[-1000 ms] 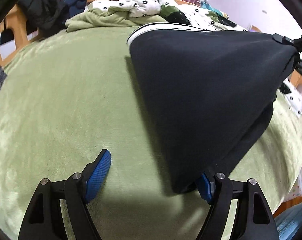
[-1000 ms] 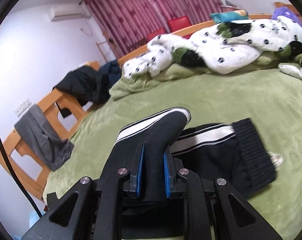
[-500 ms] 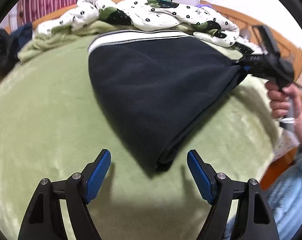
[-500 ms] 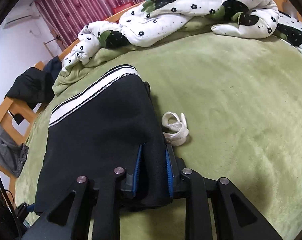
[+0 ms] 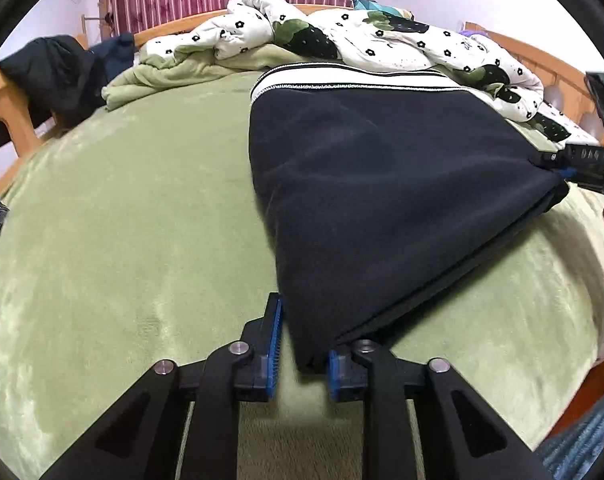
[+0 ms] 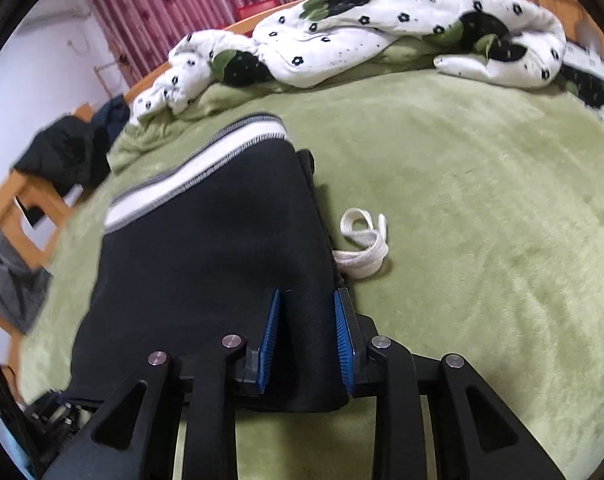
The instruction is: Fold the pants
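Note:
Black pants (image 5: 382, 184) with a white side stripe lie folded on the green bed blanket (image 5: 122, 220). My left gripper (image 5: 302, 340) has its blue pads close around the near corner of the pants. My right gripper (image 6: 308, 332) holds another corner of the pants (image 6: 206, 260) between its blue pads, with a slight gap. The right gripper also shows at the right edge of the left wrist view (image 5: 582, 164). A white drawstring (image 6: 362, 240) lies on the blanket beside the pants.
A white flowered quilt (image 5: 342, 36) and a bunched green blanket (image 5: 174, 72) lie at the far side of the bed. Dark clothes (image 5: 54, 68) hang on the wooden bed frame at the left. Grey clothing (image 6: 6, 276) hangs at the left edge.
My left gripper has closed from wide open onto the near corner of the pants. My right gripper has lowered its corner toward the blanket and its pads have parted slightly.

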Tool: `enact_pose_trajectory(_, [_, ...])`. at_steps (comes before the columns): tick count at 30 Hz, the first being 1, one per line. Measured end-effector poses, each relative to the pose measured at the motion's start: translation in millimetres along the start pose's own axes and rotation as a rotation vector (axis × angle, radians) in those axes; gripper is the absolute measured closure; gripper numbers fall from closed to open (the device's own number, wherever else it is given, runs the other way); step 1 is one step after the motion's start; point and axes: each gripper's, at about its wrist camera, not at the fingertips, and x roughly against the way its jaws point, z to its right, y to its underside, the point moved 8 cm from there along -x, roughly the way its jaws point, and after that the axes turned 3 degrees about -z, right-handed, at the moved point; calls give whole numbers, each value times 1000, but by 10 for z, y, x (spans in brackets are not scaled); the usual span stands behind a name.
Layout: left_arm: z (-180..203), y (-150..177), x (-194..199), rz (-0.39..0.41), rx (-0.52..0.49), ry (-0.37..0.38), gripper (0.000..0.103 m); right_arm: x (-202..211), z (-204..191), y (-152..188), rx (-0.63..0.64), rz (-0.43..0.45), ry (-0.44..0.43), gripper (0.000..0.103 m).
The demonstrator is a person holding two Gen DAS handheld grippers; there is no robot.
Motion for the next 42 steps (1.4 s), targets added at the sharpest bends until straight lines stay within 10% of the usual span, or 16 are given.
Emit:
enact_pose_trajectory(6, [85,5,101,-16,-90,115,36,101,121,-63,-27,26,-8,64])
enact_pose_trajectory(8, [163,21,33,-31,-133,119,36,37,116,-55,-27,2,-8,64])
enact_pose_trajectory(10, [226,20,-25,-22,-159,89,81,-68,86,-8,6,-33,27,64])
enact_pose_trajectory(14, [144,-48,33,38,-76,7,86,-93,57,18,13,-56,38,64])
enact_pose_trajectory(17, [207,79,51,-48,-101,80,83,-22,72,-1,2,-39,27,64])
enact_pose_trajectory(20, [186,180,249,-81,-133,175,56,67,113,-106,-11,10,30,60])
enact_pose_trajectory(24, [-99,89,504,-49,7,261,40,82,101,-409,-63,79,2,50])
enact_pose_trajectory(32, [-409,-725,-81,-93,182,305,34,-396,-199,-966,20,30,4,39])
enact_pose_trajectory(42, [-112,-1105,-1140,-167,386,457,39,-844,18,-813,-10,-90,39,39])
